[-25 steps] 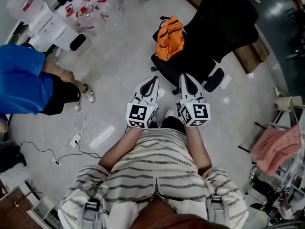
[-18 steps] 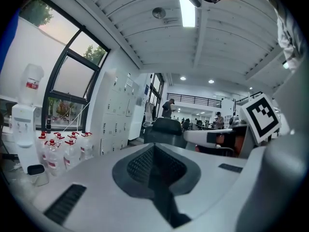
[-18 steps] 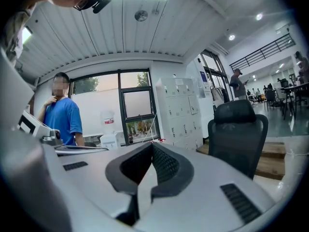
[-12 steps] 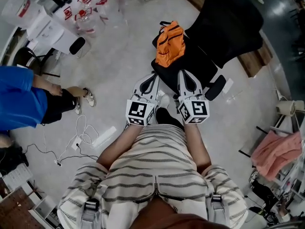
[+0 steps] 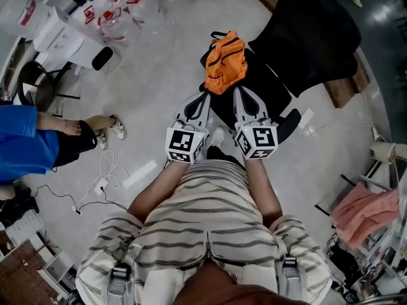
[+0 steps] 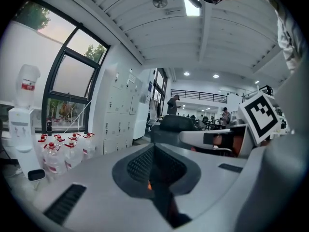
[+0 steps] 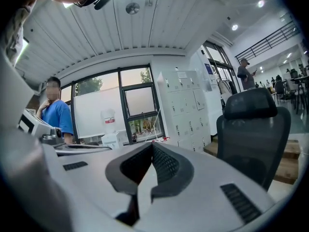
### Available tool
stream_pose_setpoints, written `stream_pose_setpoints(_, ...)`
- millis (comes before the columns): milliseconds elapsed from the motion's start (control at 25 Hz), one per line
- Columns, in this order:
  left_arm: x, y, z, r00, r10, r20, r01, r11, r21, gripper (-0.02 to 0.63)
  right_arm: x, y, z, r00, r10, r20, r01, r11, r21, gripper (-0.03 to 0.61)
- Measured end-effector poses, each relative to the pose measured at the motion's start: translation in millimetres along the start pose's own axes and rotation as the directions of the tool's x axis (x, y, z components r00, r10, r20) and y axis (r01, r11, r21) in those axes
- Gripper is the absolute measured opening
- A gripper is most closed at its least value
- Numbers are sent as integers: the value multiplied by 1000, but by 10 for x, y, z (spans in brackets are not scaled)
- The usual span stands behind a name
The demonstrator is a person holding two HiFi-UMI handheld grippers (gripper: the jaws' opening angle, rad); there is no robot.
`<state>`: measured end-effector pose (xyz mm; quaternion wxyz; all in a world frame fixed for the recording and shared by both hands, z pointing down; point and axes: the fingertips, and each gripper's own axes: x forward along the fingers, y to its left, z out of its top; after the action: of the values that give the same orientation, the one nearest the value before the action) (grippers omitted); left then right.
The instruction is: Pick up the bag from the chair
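Left gripper [image 5: 201,98] and right gripper [image 5: 240,93] are both closed up and hold nothing. The orange bag [image 5: 226,63] sits on the black chair [image 5: 308,40], just ahead. I think I'm at the reaching step; next I must open one and grab it.

ahead of left hand-held gripper [image 5: 205,97] and right hand-held gripper [image 5: 237,91]: clear to bag [image 5: 226,65] | ahead-right: chair backrest [image 5: 311,40] blocks | left: floor [image 5: 152,88] free

Both forearms reach forward side by side, left gripper [image 5: 202,99] and right gripper [image 5: 238,93] jaws together.
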<state>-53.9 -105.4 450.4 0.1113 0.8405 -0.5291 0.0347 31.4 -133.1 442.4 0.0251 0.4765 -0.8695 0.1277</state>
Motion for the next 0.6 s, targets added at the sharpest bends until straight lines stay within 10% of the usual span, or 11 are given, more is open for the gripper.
stream_pose_setpoints(600,532,178,-29,998,50,-48,-51,999,-19,23,510,-364,-197,992,40,-116,-36,999,34,18)
